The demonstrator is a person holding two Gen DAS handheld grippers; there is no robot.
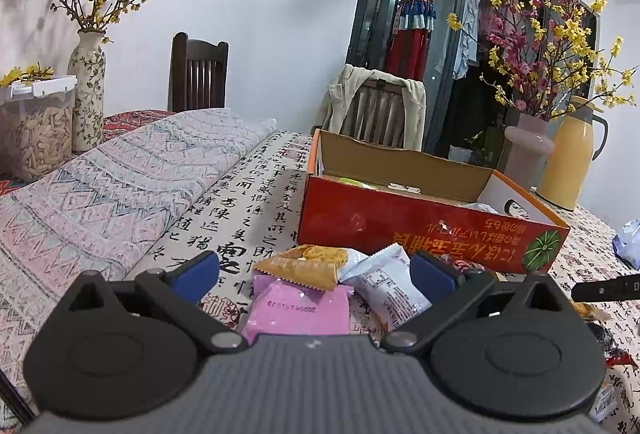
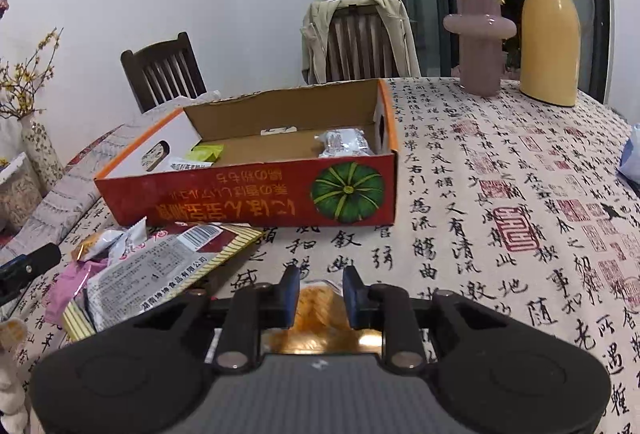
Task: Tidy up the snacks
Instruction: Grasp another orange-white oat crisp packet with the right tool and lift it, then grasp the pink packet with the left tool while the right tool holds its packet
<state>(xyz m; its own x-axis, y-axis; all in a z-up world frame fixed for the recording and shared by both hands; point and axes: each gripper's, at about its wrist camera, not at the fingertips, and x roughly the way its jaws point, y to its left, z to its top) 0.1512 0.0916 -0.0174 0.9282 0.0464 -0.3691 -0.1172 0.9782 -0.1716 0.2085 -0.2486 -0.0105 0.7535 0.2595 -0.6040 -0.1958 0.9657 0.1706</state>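
Observation:
A red cardboard box (image 1: 400,230) (image 2: 248,193) with a green pumpkin print lies open on the table and holds a green packet (image 2: 208,153) and a clear packet (image 2: 344,143). Just in front of it sits a pile of snacks: a pink packet (image 1: 296,310), an orange-brown packet (image 1: 304,266) and a white packet (image 1: 388,282). My left gripper (image 1: 316,270) hovers open over this pile, its blue pads wide apart. To the right of the pile, my right gripper (image 2: 322,288) is shut on an orange snack packet (image 2: 320,310). A large silver packet (image 2: 152,274) with a barcode lies at its left.
A pink vase (image 2: 480,37) and a yellow thermos (image 2: 550,33) stand at the table's far right. A folded patterned cloth (image 1: 100,185), a jar of seeds (image 1: 36,129) and a floral vase (image 1: 86,89) are on the left. Two chairs stand behind the table.

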